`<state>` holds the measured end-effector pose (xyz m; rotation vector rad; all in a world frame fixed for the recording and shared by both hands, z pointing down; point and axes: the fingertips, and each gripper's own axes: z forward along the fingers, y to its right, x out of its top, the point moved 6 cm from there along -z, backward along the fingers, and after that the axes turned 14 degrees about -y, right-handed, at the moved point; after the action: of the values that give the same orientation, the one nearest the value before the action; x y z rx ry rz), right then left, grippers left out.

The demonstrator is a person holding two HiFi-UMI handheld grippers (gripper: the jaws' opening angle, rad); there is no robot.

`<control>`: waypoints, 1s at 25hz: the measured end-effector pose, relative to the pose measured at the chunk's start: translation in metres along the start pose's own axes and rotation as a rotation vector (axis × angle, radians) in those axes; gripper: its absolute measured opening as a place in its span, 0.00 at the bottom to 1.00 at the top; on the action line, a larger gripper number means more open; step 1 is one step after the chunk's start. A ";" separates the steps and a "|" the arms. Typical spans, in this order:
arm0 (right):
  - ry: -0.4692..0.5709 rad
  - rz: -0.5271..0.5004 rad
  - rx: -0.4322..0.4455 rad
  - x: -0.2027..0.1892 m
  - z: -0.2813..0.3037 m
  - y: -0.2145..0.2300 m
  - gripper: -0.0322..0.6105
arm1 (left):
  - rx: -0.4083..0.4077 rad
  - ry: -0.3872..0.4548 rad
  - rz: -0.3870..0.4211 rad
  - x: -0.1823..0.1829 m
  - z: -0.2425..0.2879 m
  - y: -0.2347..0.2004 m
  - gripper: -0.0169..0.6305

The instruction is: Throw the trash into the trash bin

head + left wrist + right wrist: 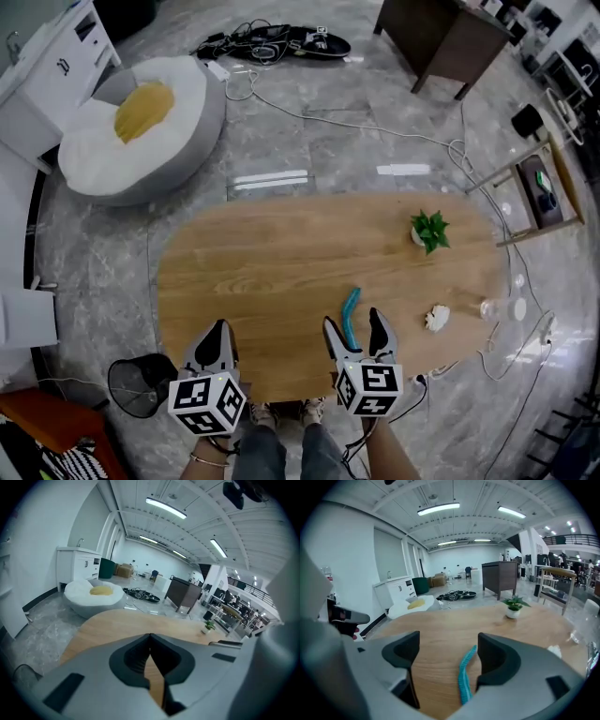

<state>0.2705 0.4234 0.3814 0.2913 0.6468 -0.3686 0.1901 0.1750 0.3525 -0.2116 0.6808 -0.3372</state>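
Note:
A curved teal strip [351, 309] lies on the oval wooden table [272, 262] near its front edge. My right gripper [353, 323] stands open, one jaw on either side of the strip's near end, and the pads do not touch it. In the right gripper view the teal strip [465, 667] runs up between the jaws of the right gripper [447, 641]. A crumpled white paper [437, 318] rests to the right of it. My left gripper [217, 328] is shut and empty over the table's front left. A black mesh trash bin [139, 382] stands on the floor left of the table.
A small potted plant [429, 230] stands at the table's right, with a clear plastic thing [506, 307] at its right edge. A grey-and-white beanbag [141, 127], floor cables [281, 42], a dark desk [445, 37] and a wooden rack [534, 192] surround the table.

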 end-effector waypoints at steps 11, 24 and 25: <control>-0.141 0.041 -0.034 -0.073 0.006 0.028 0.65 | -0.034 -0.129 0.048 -0.052 0.035 0.025 0.01; -0.303 0.017 -0.046 -0.093 0.030 0.037 0.38 | -0.018 -0.137 0.061 -0.043 0.050 0.015 0.01; -0.316 0.004 -0.045 -0.093 0.032 0.036 0.37 | -0.018 -0.137 0.060 -0.043 0.050 0.015 0.01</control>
<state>0.2344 0.4661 0.4700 0.1857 0.3439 -0.3863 0.1949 0.2090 0.4112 -0.2286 0.5536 -0.2573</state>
